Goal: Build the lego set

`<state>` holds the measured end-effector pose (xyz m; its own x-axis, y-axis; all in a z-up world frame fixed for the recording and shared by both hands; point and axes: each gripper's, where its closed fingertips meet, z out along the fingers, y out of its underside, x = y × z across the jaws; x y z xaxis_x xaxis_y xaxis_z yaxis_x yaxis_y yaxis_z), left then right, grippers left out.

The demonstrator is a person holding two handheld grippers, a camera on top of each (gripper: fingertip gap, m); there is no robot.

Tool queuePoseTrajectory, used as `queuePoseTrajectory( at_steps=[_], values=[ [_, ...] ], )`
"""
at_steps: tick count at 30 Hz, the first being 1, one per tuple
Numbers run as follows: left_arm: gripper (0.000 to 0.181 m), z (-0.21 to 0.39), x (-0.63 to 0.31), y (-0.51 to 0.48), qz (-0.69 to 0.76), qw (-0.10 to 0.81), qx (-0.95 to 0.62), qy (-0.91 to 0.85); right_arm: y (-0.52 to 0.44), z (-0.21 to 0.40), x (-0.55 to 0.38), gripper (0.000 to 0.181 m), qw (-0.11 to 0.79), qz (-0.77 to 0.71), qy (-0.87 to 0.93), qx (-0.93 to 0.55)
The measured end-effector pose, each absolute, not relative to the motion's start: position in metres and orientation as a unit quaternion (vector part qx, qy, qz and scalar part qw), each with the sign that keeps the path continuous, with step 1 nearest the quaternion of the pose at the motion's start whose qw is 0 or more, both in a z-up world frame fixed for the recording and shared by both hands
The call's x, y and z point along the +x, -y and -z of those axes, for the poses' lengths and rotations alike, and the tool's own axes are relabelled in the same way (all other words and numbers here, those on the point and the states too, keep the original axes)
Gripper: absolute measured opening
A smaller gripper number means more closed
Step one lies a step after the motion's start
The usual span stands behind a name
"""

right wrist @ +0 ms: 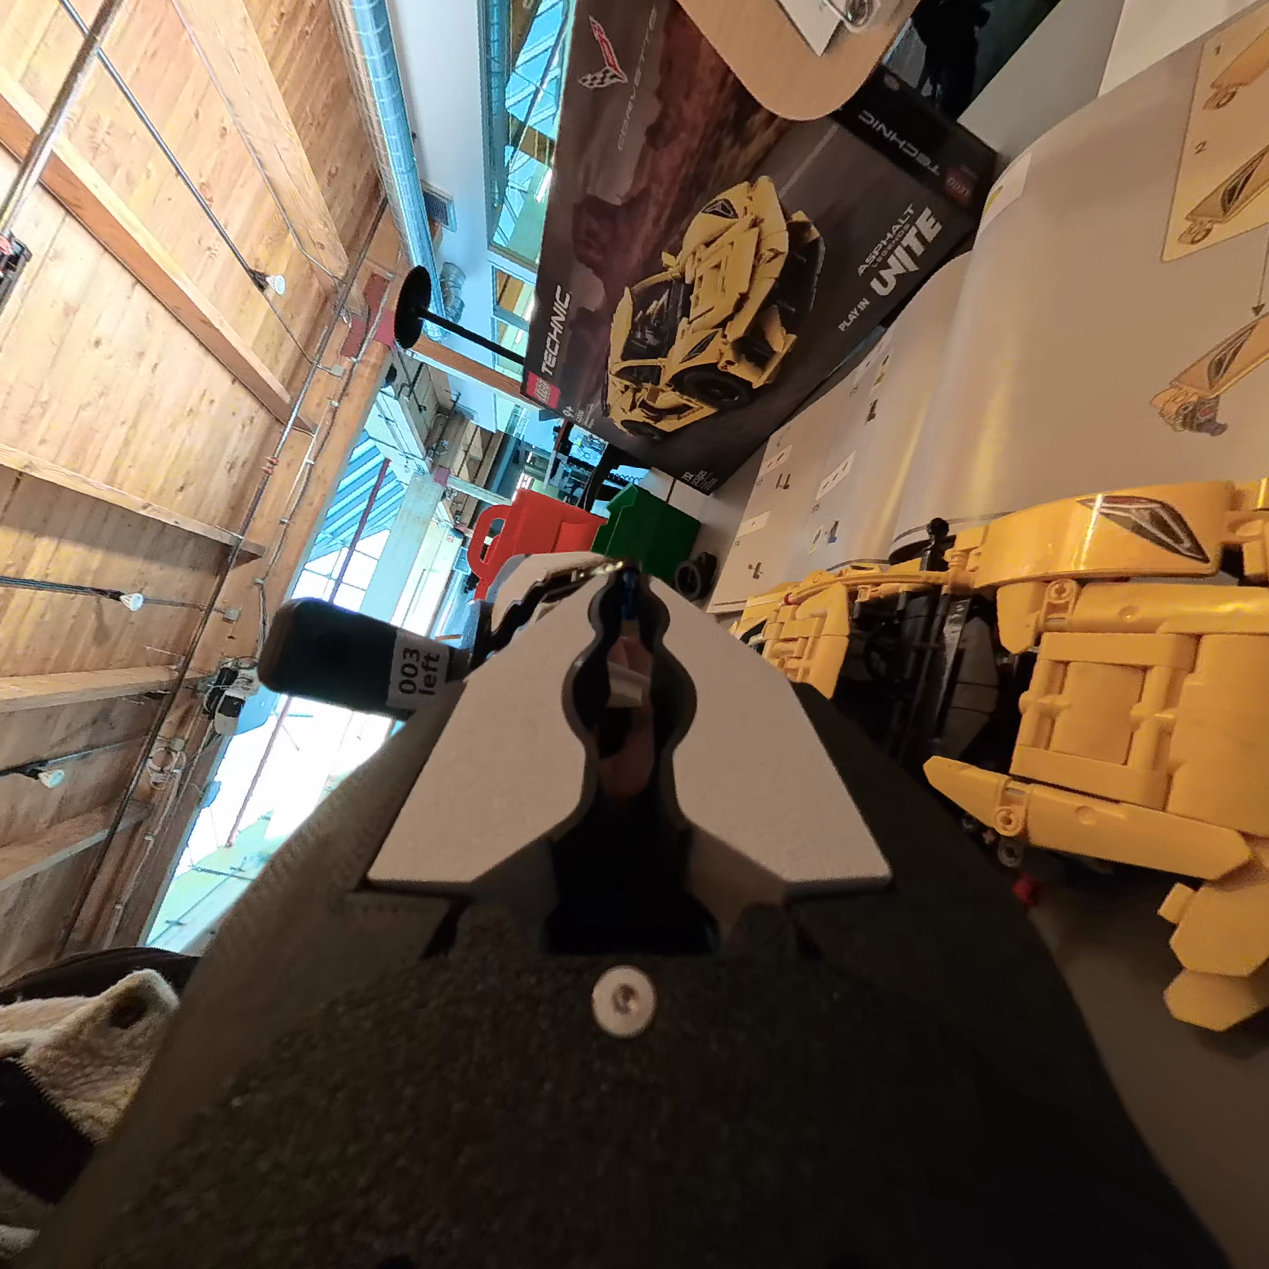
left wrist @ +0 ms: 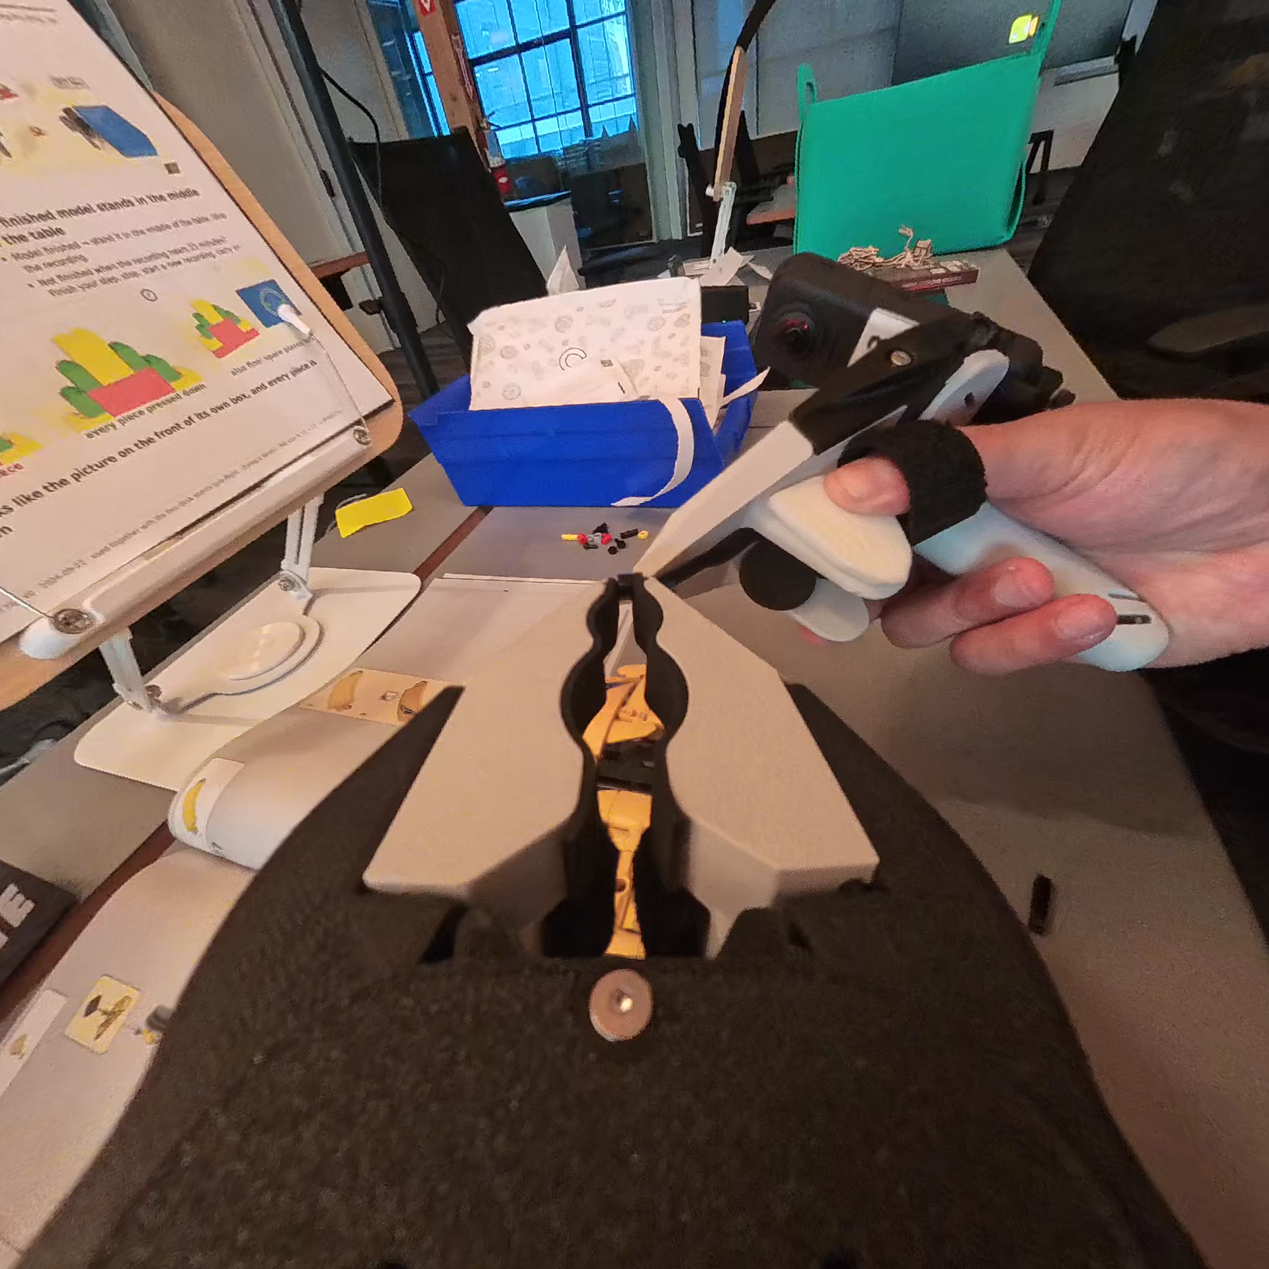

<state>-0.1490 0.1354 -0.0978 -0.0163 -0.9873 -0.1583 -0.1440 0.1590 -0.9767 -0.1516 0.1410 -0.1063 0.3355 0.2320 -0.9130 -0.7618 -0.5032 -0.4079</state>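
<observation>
Both grippers pinched tip to tip: left (left wrist: 626, 582) on a black bit, right (right wrist: 628, 584) on a blue pin (right wrist: 627, 596). Mating them; next, push straight.

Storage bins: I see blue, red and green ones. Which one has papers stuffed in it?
The blue bin, seen in the left wrist view, holds white printed paper bags. The red bin and green bin show none.
</observation>
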Motion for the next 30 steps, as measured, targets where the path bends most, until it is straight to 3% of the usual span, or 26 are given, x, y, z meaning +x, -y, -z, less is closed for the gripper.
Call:
queuePoseTrajectory(
  at_steps=[25,30],
  values=[
    [0.003,0.086,-0.156,-0.139,0.501,0.48,-0.489,-0.528,-0.143,0.092,-0.159,0.005,0.455,-0.59,-0.194,-0.638],
    [0.003,0.083,-0.157,-0.139,0.52,0.473,-0.486,-0.519,-0.143,0.091,-0.157,0.017,0.457,-0.595,-0.192,-0.633]
  ],
)
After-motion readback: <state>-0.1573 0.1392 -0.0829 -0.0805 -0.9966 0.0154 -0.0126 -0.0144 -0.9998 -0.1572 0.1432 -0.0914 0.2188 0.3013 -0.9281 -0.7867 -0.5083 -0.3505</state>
